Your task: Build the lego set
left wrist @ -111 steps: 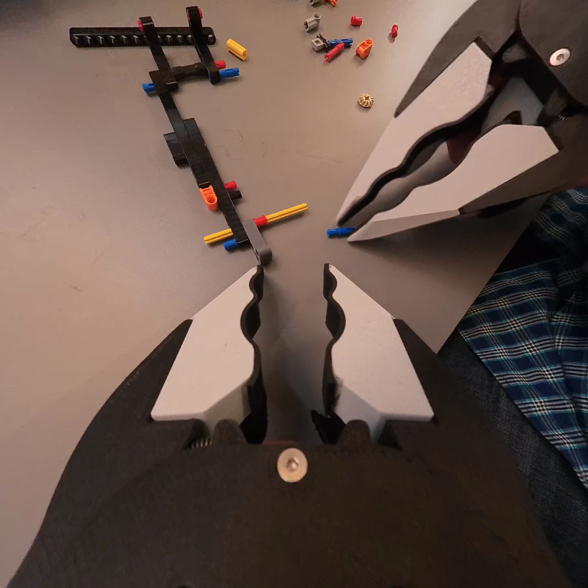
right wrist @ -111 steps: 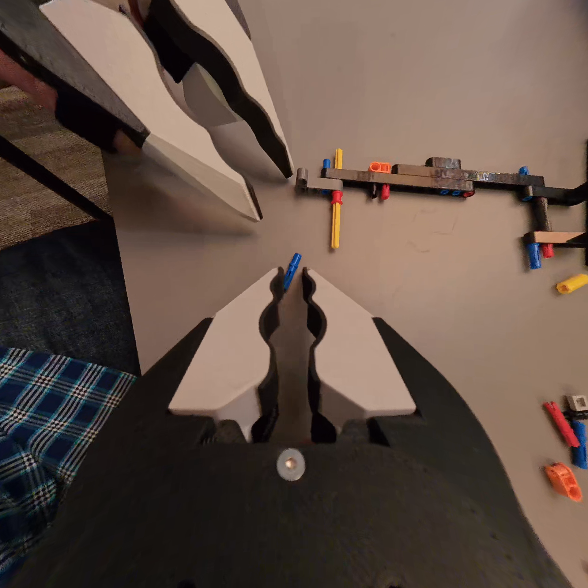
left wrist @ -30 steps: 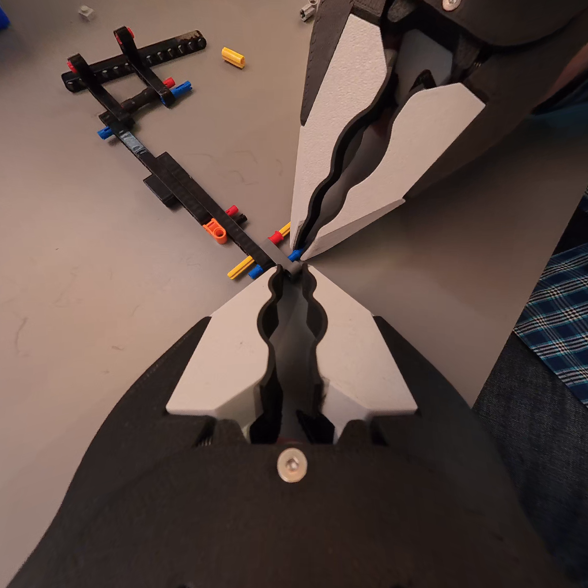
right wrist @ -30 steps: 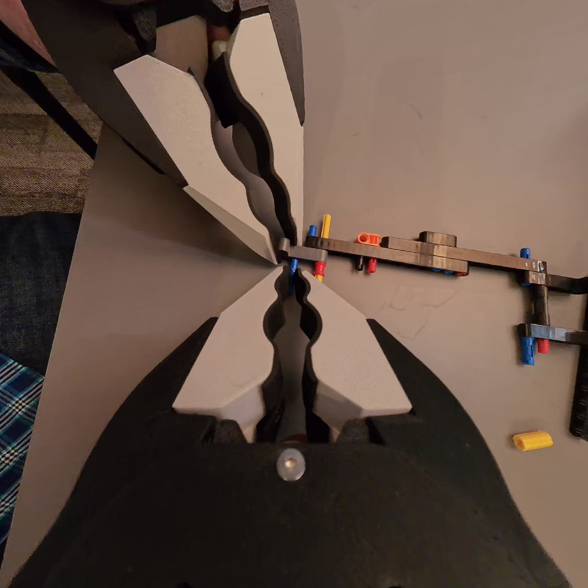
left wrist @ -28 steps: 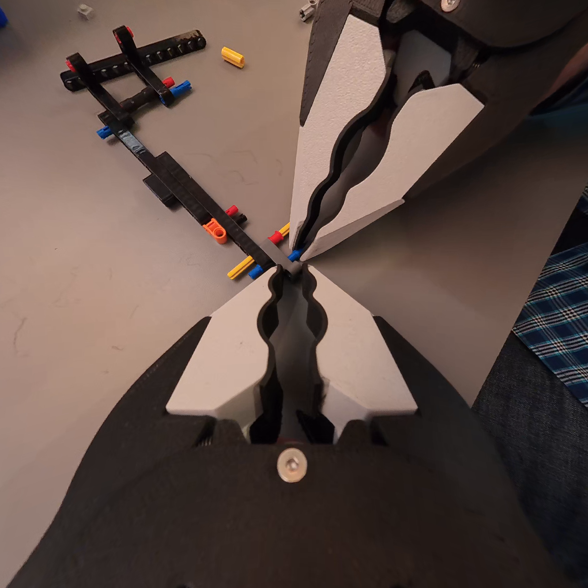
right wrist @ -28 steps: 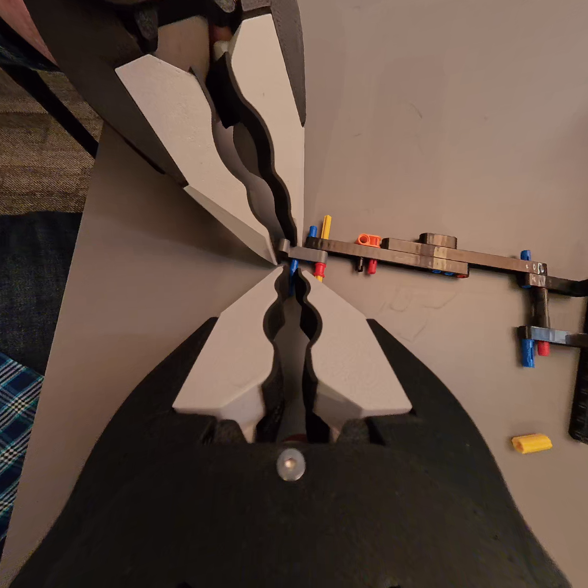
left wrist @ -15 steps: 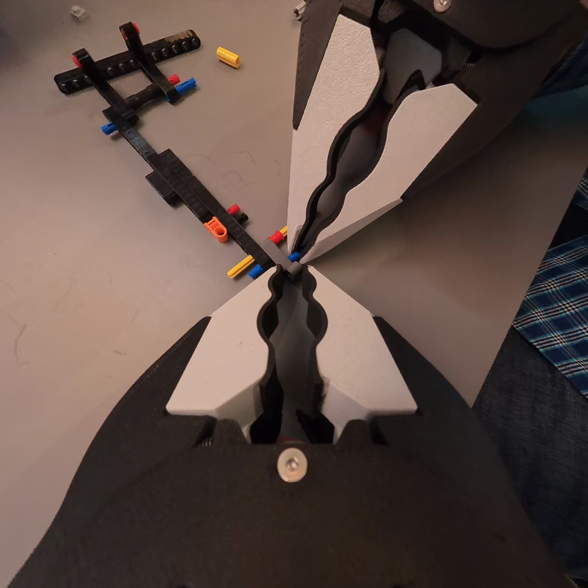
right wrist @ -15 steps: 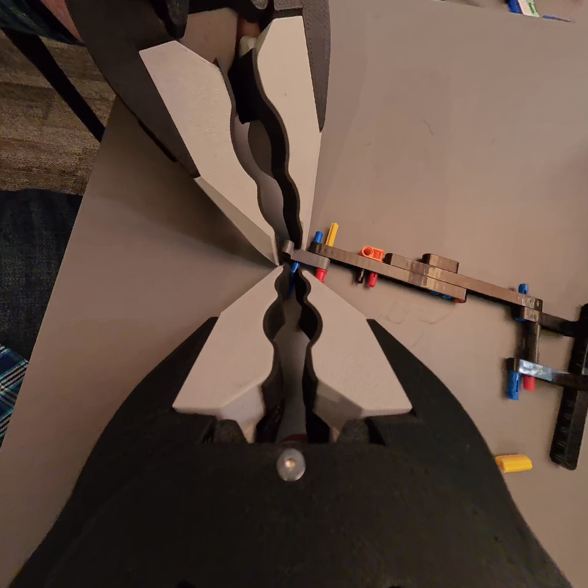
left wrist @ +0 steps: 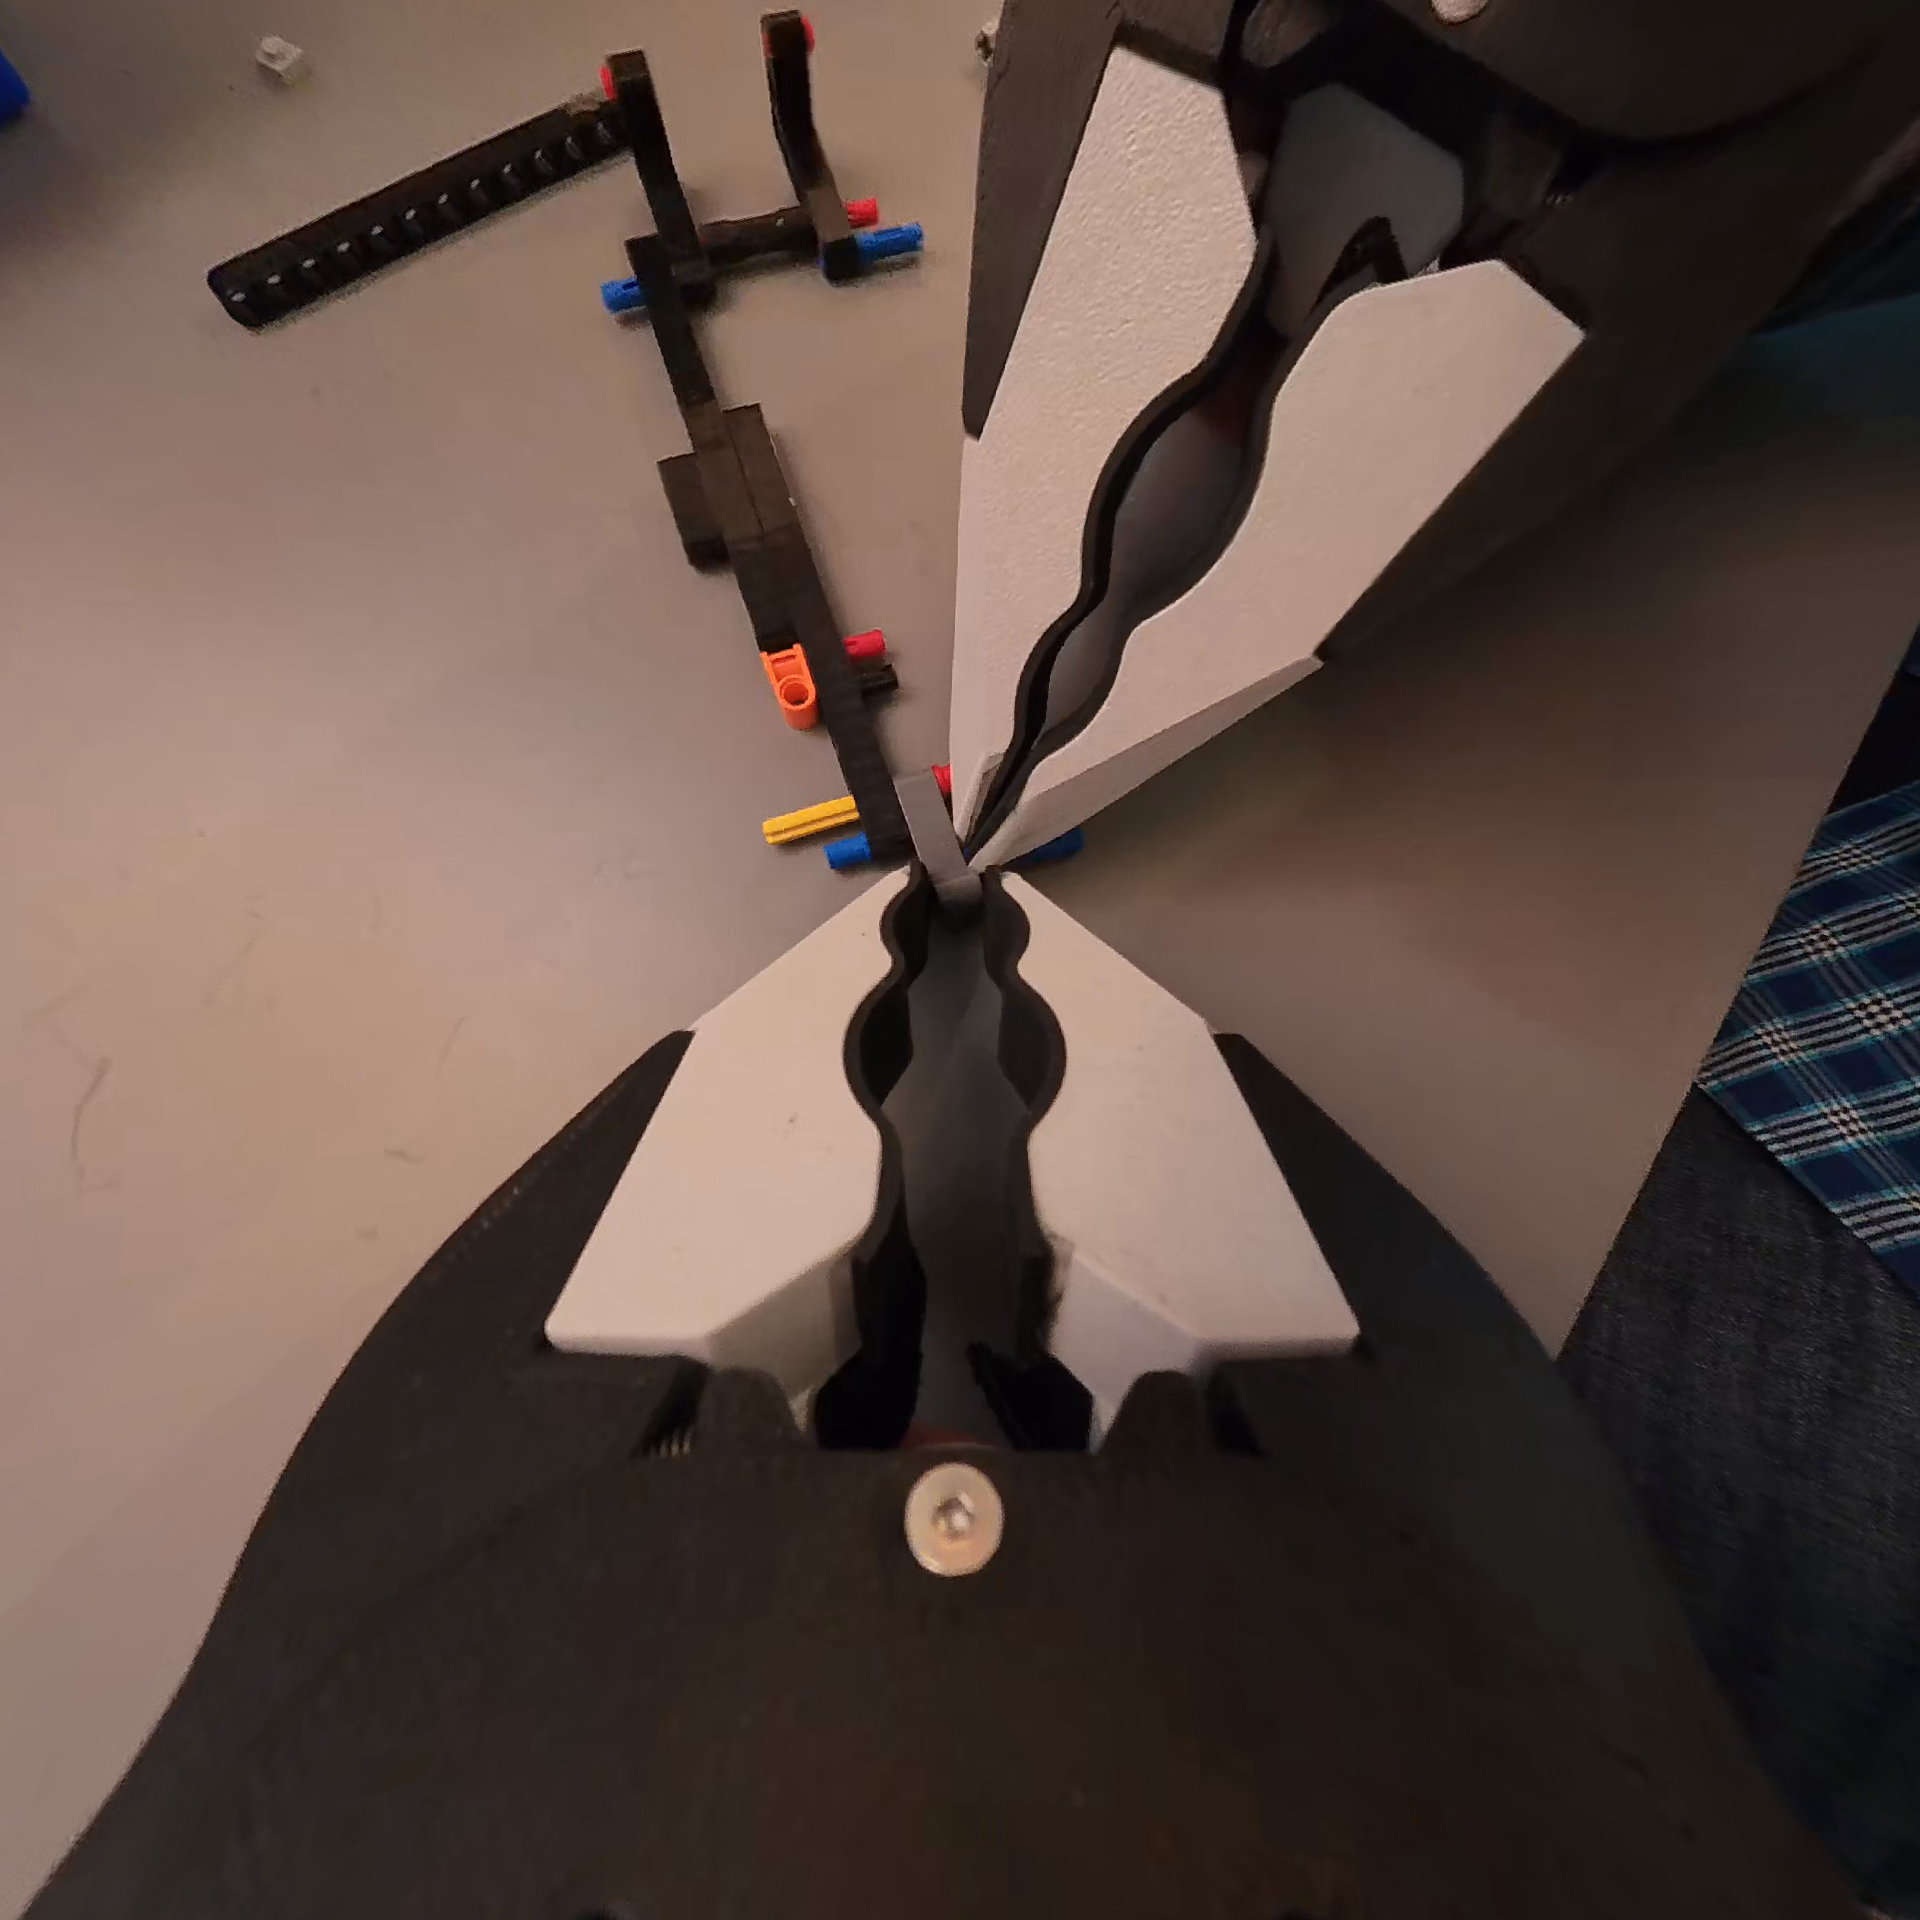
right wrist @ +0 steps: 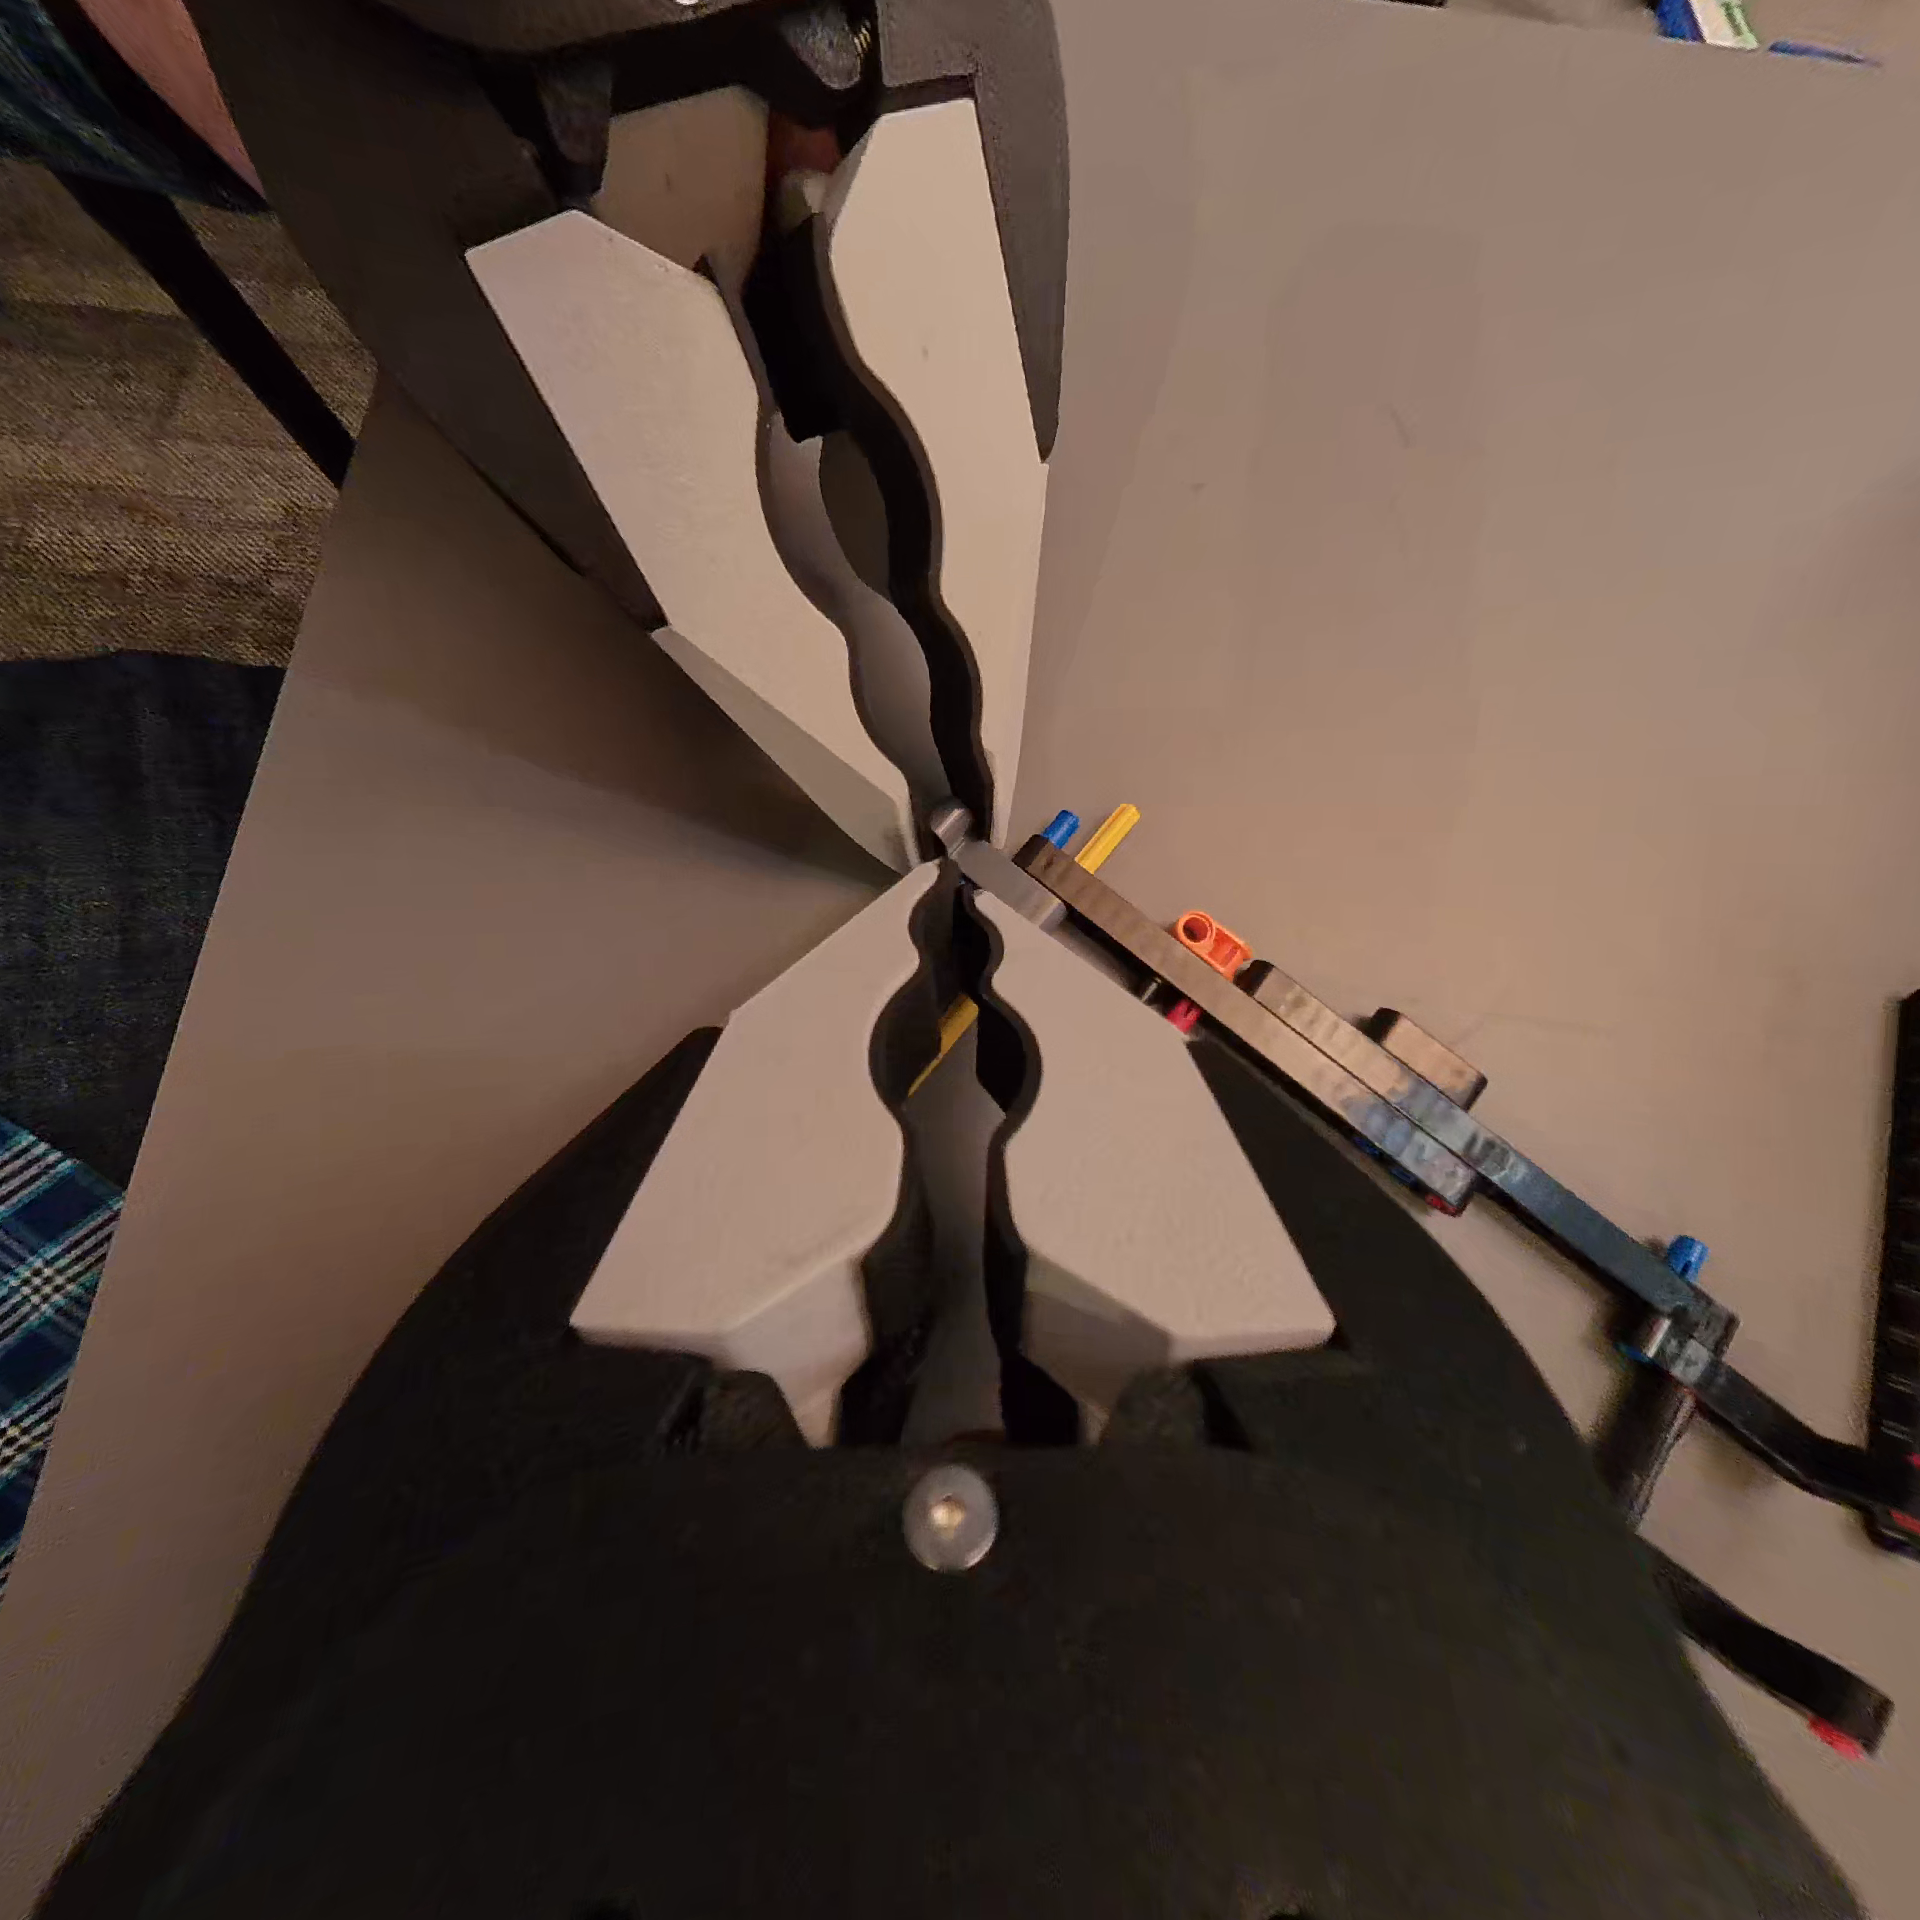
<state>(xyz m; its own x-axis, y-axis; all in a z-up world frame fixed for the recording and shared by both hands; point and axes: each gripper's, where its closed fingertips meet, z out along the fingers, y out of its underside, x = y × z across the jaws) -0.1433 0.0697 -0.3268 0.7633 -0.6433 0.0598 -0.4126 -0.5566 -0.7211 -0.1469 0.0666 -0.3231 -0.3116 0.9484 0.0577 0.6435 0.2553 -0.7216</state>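
Pinching the grey beam (left wrist: 940, 844) end, left claw (left wrist: 954, 891) meets right claw (left wrist: 979, 840), closed on blue pin (left wrist: 1047, 847).

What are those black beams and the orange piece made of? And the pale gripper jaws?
Black beams: hard moulded plastic, by the sheen and crisp edges. Orange piece: glossy plastic, likely the same kind. Jaws: matte pale grey faces with dark wavy inner strips, possibly printed plastic with rubbery lining; the look leaves that open.

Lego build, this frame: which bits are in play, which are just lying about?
In play: left gripper clamping grey beam; right gripper with blue pin; black assembly.
Lying about: clear piece; blue part at the edge.
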